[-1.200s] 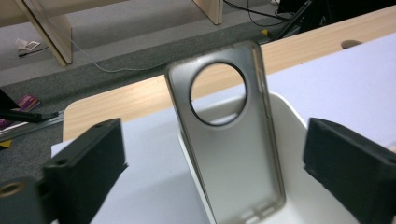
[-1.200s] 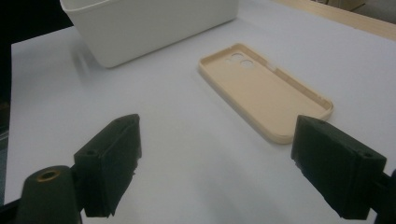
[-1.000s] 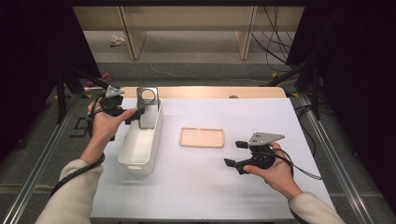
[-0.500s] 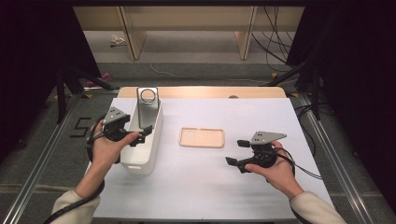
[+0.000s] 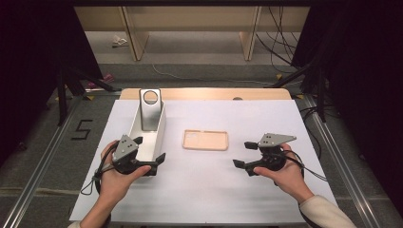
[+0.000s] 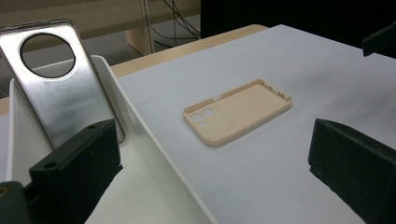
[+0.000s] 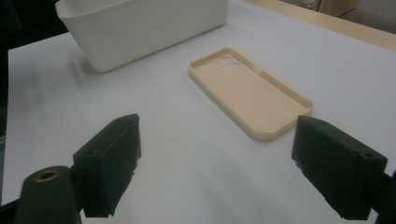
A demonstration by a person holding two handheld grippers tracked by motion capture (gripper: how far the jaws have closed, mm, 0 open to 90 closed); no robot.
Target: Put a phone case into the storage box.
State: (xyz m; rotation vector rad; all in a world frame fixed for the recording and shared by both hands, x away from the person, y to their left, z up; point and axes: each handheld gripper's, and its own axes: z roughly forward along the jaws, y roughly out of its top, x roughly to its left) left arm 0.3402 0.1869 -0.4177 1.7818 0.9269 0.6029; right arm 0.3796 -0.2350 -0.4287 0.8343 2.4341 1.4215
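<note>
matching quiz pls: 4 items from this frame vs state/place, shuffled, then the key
Things:
1. beige phone case
2. silver phone case
3. left gripper
4. right gripper

States or places:
A. leans upright inside the white bin
B. open, over the near end of the bin
C. lies flat on the table, hollow side up
D. open, above the sheet to the right of the flat case

Pairs: 1-C, 2-A, 3-B, 4-D

Phone case [image 5: 206, 140] right of bin [image 5: 148, 134]; metal plate [image 5: 150, 109] inside bin.
</note>
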